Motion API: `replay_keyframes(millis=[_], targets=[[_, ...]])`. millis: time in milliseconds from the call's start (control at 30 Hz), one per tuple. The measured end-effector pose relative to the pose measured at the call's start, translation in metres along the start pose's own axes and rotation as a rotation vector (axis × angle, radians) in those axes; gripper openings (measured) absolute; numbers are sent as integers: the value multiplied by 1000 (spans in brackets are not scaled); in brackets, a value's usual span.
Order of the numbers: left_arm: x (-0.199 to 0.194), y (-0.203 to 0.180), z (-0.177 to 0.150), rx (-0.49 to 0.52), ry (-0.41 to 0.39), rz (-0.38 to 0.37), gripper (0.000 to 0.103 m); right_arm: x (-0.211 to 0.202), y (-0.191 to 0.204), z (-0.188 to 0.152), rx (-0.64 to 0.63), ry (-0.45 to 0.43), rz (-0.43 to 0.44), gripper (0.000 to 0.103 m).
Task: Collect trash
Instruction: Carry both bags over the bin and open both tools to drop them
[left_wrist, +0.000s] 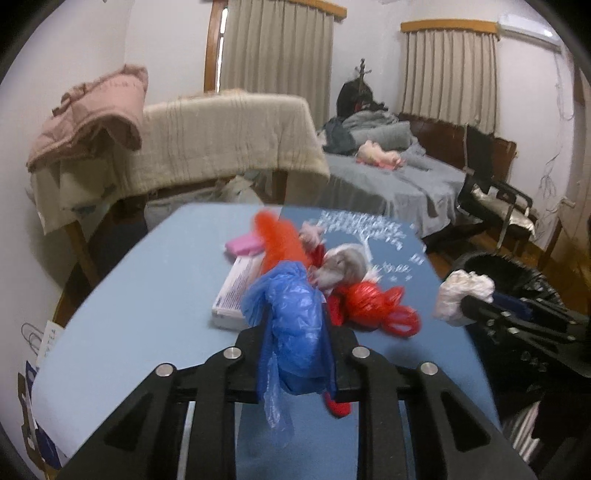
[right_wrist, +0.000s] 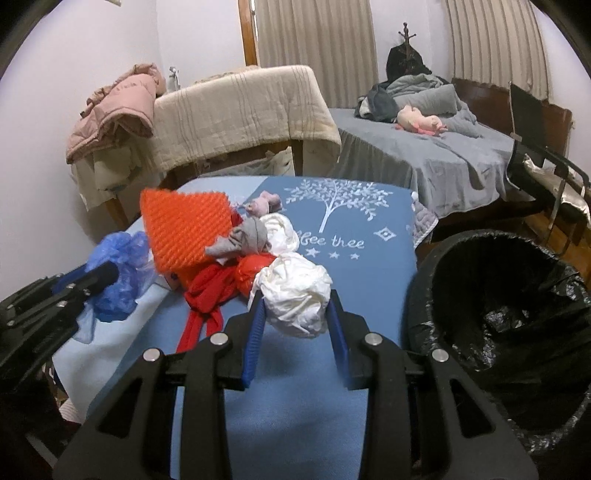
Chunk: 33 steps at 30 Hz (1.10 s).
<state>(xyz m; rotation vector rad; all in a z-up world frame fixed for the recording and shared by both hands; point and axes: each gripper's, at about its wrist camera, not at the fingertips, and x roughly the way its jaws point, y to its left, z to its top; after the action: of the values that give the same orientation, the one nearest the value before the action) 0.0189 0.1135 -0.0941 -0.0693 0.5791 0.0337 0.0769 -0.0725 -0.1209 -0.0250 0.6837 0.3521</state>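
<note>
Both claws are loaded. The left claw pinches a crumpled blue plastic bag, a loose tail of it hanging below the fingers. The right claw is clamped on a wad of white plastic, held near the worktop's right edge. Just off that edge stands the black-lined bin, its mouth open.

More litter sits mid-worktop: an orange spiky mat, a red bag, a grey rag, a white box.

As I see it, the white wad should go first, since it is nearest the bin. Carry it right over the rim before letting go, so it drops inside the liner. The blue bag must travel across the pile; I would keep it high so the tail does not drag the red bag.
</note>
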Motion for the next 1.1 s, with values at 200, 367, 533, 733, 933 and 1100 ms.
replay_keyframes(millis=[200, 367, 533, 733, 933, 1100], targets=[[-12, -22, 22, 26, -49, -49, 23, -22, -13, 8, 29, -49, -26, 32], [-7, -44, 34, 40, -57, -108, 23, -40, -35, 14, 58, -88, -75, 32], [1, -81, 44, 85, -73, -188, 23, -58, -65, 14, 85, -117, -141, 32], [15, -127, 53, 133, -72, -282, 23, -76, -110, 8, 145, -143, -232, 32], [34, -180, 57, 183, -49, -385, 23, -90, -153, -1, 193, -150, -320, 32], [45, -216, 56, 213, -38, -447, 23, -98, -185, -10, 221, -142, -385, 32]])
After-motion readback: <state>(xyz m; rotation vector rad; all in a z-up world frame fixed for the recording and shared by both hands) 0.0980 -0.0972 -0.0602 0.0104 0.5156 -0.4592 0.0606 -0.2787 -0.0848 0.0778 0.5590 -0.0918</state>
